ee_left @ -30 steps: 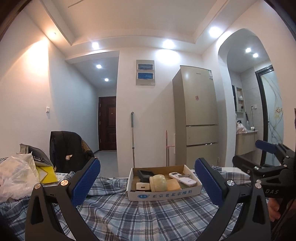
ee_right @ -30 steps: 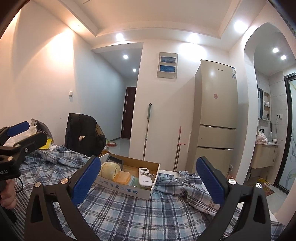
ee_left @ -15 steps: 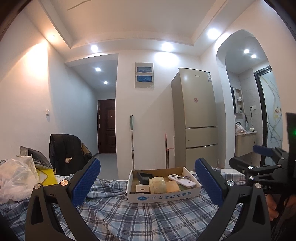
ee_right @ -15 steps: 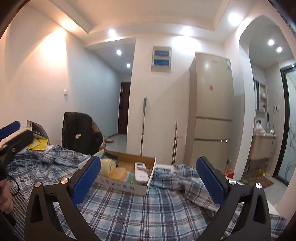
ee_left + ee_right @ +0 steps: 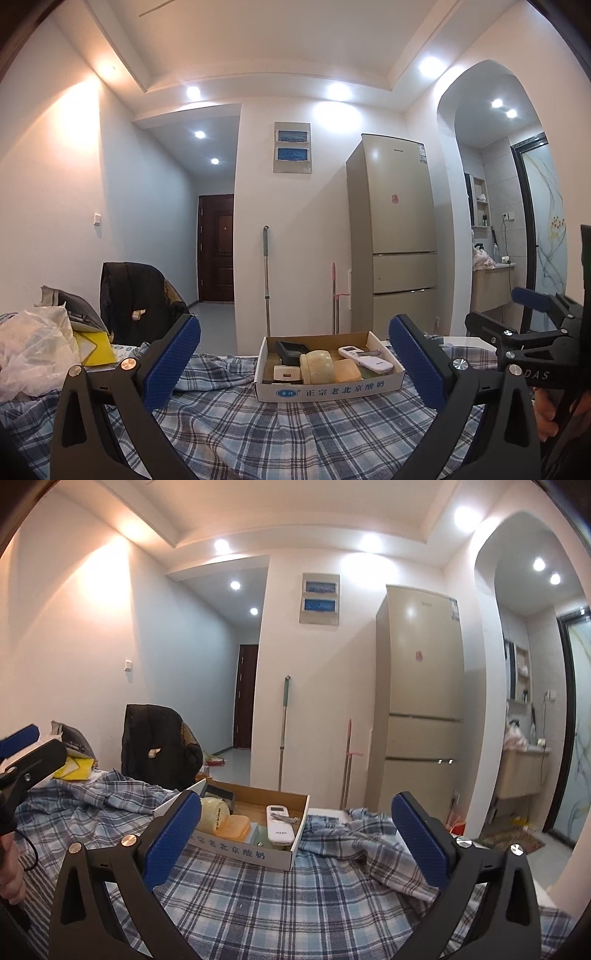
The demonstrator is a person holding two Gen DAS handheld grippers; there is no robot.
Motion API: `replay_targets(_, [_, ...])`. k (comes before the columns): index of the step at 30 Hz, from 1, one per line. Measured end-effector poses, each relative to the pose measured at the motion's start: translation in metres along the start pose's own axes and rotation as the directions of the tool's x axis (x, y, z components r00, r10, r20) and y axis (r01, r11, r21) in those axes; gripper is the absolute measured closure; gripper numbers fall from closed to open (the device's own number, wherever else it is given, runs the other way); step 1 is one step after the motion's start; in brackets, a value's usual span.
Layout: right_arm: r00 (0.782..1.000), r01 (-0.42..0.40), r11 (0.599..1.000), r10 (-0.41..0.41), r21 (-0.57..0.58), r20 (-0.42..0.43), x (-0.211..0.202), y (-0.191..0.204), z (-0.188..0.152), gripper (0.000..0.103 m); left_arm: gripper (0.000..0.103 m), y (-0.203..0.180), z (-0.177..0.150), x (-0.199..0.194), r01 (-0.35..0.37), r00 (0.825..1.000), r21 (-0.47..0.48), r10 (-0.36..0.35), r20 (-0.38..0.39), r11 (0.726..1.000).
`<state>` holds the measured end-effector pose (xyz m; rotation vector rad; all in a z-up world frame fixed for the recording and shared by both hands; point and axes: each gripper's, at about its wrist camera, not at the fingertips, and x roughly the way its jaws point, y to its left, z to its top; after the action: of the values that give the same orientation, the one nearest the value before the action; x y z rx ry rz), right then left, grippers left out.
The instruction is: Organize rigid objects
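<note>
Cardboard forms the box point(image 5: 328, 384), which is set on the plaid cloth point(image 5: 295, 432). A white remote point(image 5: 365, 359), a round jar point(image 5: 317, 365) and a black case point(image 5: 292, 349) are held inside. Both the left gripper point(image 5: 293, 363) and right gripper point(image 5: 295, 840) are spread wide, empty, before the box.

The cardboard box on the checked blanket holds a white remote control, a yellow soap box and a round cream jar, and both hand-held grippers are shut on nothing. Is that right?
Nearly. The cardboard box on the checked blanket does hold the white remote control, yellow soap box and round cream jar. But both the left hand-held gripper and the right hand-held gripper are open, jaws wide apart and holding nothing, as each wrist view shows.
</note>
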<state>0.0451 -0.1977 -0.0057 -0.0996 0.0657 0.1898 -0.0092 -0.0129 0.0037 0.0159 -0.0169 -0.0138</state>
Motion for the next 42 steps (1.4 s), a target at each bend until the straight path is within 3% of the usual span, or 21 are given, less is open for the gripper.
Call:
replay_targets(7, [1.000, -0.002, 0.999, 0.003, -0.038, 0.029, -0.006, 0.007, 0.002, 0.000, 0.000, 0.001, 0.000, 0.001, 0.001, 1.000, -0.012, 0.000, 0.004, 1.000])
replay_targets(17, [1.000, 0.000, 1.000, 0.000, -0.025, 0.007, -0.002, 0.003, 0.002, 0.000, 0.000, 0.007, -0.003, 0.007, -0.012, 1.000, -0.050, 0.011, -0.027, 0.999])
replay_targets(42, [1.000, 0.001, 1.000, -0.001, -0.005, -0.004, 0.000, -0.001, 0.001, 0.000, 0.000, 0.008, -0.003, 0.011, -0.038, 0.998, -0.045, 0.035, -0.047, 0.998])
